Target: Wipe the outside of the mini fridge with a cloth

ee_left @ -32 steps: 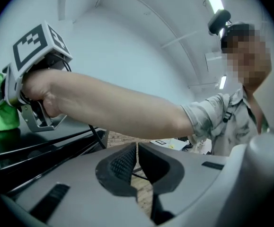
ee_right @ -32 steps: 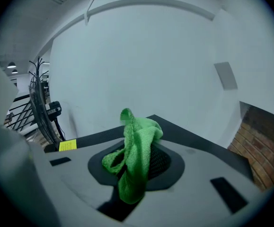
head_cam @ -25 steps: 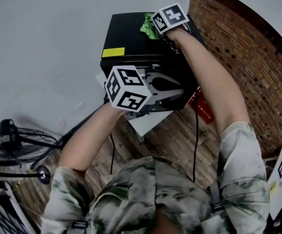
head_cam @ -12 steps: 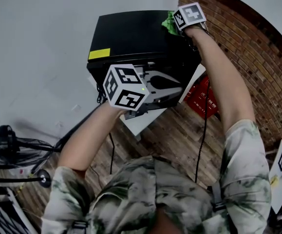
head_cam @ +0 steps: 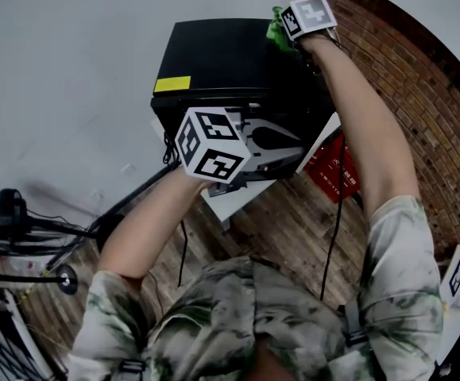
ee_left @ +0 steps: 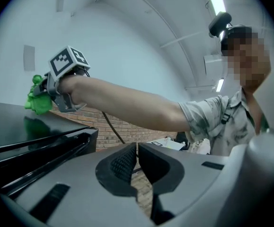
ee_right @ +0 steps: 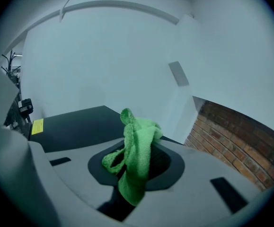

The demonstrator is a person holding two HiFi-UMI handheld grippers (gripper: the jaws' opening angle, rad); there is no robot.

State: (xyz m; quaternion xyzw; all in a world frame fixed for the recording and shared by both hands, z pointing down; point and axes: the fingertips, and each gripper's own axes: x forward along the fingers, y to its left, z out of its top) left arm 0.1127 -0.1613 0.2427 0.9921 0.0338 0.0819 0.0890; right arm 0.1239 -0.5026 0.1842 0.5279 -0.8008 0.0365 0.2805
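Cloth [ee_right: 139, 141] pinched in right gripper [ee_right: 137, 161] jaws at mini fridge [head_cam: 222, 58] top's far right corner; left gripper [ee_left: 137, 161] jaws pressed together.

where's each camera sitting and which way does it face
Head view: on the person's head, facing steeply down at the black box-shaped mini fridge; both forearms, the left gripper and right gripper show.
Left gripper view: by the fridge's front, looking over its shut jaws at the person's right arm and torso.
Right gripper view: over the fridge top, facing the white wall; its jaws clamp the crumpled green cloth.
Shared: all three show the fridge top and cloth.
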